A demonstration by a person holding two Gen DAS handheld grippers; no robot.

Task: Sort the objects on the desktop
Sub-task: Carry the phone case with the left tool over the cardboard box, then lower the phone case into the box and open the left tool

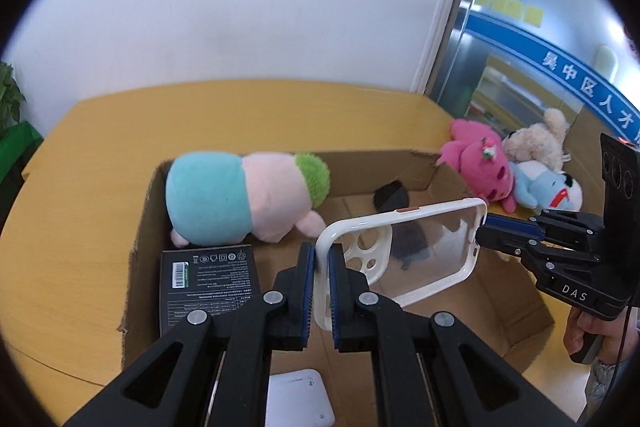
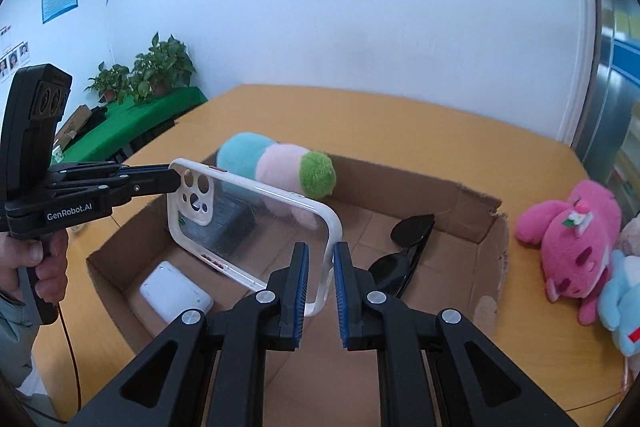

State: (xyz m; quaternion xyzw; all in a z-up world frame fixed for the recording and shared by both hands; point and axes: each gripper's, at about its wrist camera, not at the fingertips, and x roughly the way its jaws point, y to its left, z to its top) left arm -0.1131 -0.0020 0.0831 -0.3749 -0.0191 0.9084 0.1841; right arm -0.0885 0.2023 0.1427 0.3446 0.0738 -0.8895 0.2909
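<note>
Both tongs, left [image 1: 321,259] and right [image 2: 319,267], clamp phone case [image 1: 420,251] above cardboard box [image 1: 140,239]; plush [image 1: 240,199], sunglasses [image 2: 404,259] inside.

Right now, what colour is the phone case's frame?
White, with a clear back; the phone case shows best in the right wrist view.

A yellow wooden worktop [image 1: 100,267] carries an open cardboard box [image 1: 138,227] at its middle. To the right of the box, near the far right corner, a pink plush [image 2: 568,247], a blue plush [image 2: 624,303] and a beige plush [image 1: 536,141] lie touching in a heap.
</note>
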